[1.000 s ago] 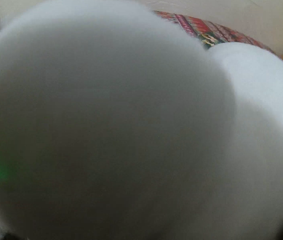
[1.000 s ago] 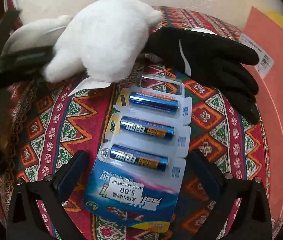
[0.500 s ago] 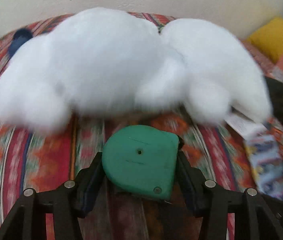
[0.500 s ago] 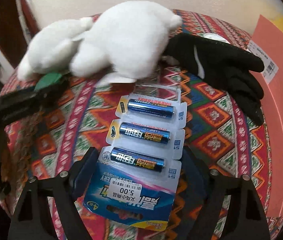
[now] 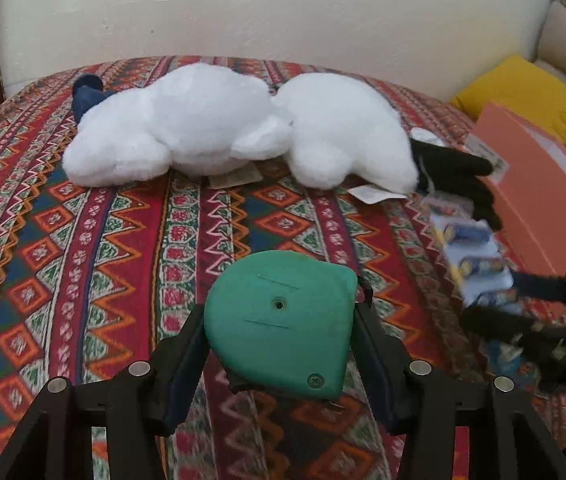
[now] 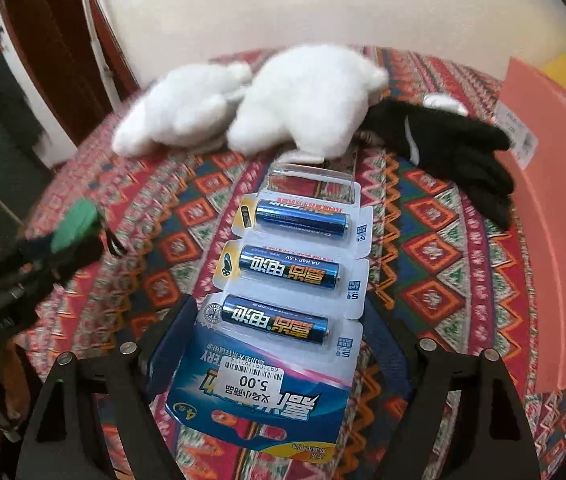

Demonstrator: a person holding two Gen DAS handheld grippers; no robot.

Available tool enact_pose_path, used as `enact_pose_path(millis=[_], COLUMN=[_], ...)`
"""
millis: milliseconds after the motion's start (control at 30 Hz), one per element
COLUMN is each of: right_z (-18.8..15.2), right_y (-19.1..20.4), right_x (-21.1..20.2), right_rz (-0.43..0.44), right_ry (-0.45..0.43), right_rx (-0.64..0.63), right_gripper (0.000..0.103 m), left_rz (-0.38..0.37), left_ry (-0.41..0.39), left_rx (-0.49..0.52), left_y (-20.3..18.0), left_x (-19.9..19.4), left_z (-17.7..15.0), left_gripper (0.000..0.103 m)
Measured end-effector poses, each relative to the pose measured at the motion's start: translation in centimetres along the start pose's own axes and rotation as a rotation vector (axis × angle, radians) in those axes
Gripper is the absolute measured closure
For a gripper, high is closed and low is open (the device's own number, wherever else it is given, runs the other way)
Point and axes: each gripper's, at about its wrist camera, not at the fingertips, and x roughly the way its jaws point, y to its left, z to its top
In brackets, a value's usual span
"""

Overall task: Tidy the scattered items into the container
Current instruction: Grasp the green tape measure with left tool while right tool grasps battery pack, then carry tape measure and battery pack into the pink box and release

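My left gripper (image 5: 279,324) is shut on a green tape measure (image 5: 279,320), held above the patterned cloth. My right gripper (image 6: 283,328) is shut on a blue battery blister pack (image 6: 283,300) holding three batteries; both lift clear of the cloth. In the left wrist view the battery pack (image 5: 475,268) and right gripper show blurred at the right. The tape measure (image 6: 77,224) appears blurred at the left of the right wrist view. Two white plush toys (image 5: 171,124) (image 5: 347,128) lie side by side at the far end, with a black glove (image 6: 455,148) right of them.
The patterned cloth (image 5: 83,240) covers the whole surface. A salmon-pink box (image 6: 555,208) stands along the right edge, also seen as the pink box (image 5: 539,184). A yellow cushion (image 5: 523,96) lies beyond it. A dark blue item (image 5: 87,94) peeks out behind the left plush. A pale wall rises behind.
My left gripper has pulled back from the plush toys with the tape measure in it. My right gripper has drawn back and risen slightly with the battery pack.
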Motion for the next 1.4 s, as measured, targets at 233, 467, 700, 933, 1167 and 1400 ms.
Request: enact_pose_path(millis=[233, 467, 700, 933, 1167, 1400], right_z=[1.0, 1.1, 1.0, 0.9, 1.3, 1.9], right_y=[-0.1, -0.2, -1.0, -5.0, -12.3, -19.6], right_x=[-6.2, -12.6, -17.8, -23.1, -31.4, -35.2], right_rz=[0.001, -0.008, -0.033, -0.117, -0.341, -0.458], right_ry=[-0.160, -0.320, -0.449, -0.577, -0.748, -0.811], right_rx=[-0.012, -0.019, -0.005, 0.082, 0.232, 0.354], right_gripper=[0.018, 0.018, 0.018, 0.018, 0.018, 0.018], left_rz=[-0.029, -0.076, -0.146, -0.240, -0.352, -0.365], left_ry=[-0.077, -0.159, -0.230, -0.286, -0.335, -0.263], left_rx=[0.010, 0.041, 0.117, 0.213, 0.333, 0.422], left_y=[-1.8, -4.6, -10.2, -17.4, -27.0, -34.4], left_x=[-3.4, -6.4, -7.8, -8.7, -8.4, -2.3], left_z=[1.4, 3.7, 6.9, 11.0, 15.4, 16.6], left_gripper=[0.044, 0.044, 0.044, 0.044, 0.044, 0.044])
